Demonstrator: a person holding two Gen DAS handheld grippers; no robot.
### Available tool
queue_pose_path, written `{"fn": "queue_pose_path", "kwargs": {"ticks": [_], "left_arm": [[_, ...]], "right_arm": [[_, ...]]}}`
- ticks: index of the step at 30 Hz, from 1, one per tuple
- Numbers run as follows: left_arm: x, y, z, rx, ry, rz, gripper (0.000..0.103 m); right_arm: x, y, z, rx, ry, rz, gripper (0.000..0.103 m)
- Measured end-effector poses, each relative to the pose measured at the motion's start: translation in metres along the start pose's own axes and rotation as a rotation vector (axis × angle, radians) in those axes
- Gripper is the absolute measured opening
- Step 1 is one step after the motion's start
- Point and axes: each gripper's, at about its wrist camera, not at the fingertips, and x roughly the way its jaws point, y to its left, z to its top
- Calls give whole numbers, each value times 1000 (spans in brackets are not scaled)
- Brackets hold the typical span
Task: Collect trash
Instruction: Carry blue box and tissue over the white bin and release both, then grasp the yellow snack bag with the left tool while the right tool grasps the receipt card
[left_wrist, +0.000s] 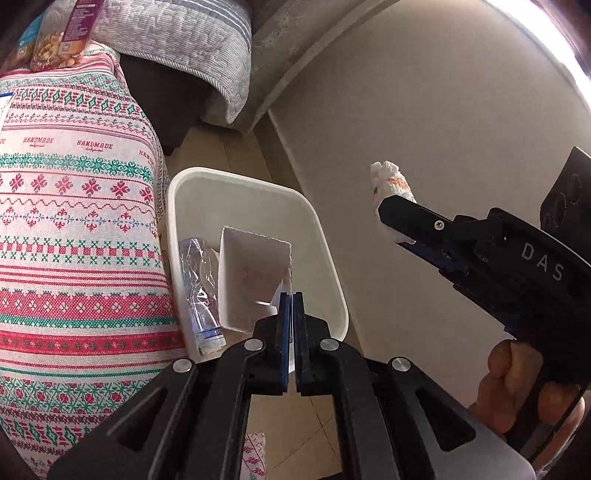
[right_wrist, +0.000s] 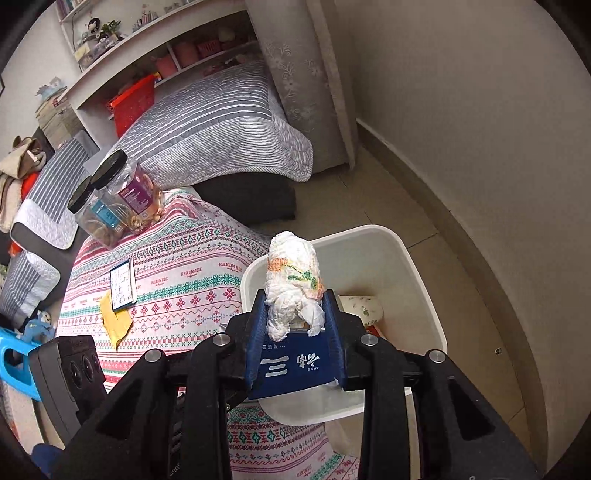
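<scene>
A white trash bin stands on the floor beside a patterned table; it also shows in the right wrist view. My left gripper is shut on the edge of a white open carton and holds it over the bin. A crushed clear plastic bottle lies inside the bin. My right gripper is shut on a crumpled white tissue with orange and green print, above the bin; it also shows in the left wrist view. A dark blue box sits just below the tissue between the fingers.
The table's patterned cloth carries two black-lidded jars, a small card and a yellow paper. A paper cup lies in the bin. A grey striped bed and wall are beyond.
</scene>
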Motion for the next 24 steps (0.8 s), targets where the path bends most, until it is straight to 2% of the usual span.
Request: {"fn": "queue_pose_path", "kwargs": {"ticks": [2, 6, 10, 14, 16, 17, 20, 21, 24], "left_arm": [[-1, 4, -2, -3, 6, -2, 4], [-18, 18, -1, -12, -18, 35, 28], [-49, 32, 6, -16, -65, 88, 34], [-91, 58, 15, -39, -123, 195, 46], [-110, 76, 25, -51, -147, 283, 52], [-119, 82, 25, -56, -152, 327, 56], [-148, 110, 35, -72, -155, 427, 59], [-160, 121, 35, -87, -159, 461, 63], [-187, 155, 36, -163, -177, 494, 68]], "right_arm": [[1, -3, 0, 13, 0, 2, 40], [-2, -5, 0, 18, -14, 4, 46], [1, 2, -1, 0, -5, 10, 47], [1, 16, -3, -38, -9, 21, 50], [2, 23, -4, -53, -6, 34, 52], [3, 27, -4, -61, -3, 40, 52], [7, 40, -7, -89, 12, 58, 54], [8, 45, -7, -97, 15, 65, 55], [12, 60, -10, -126, 20, 82, 61]]}}
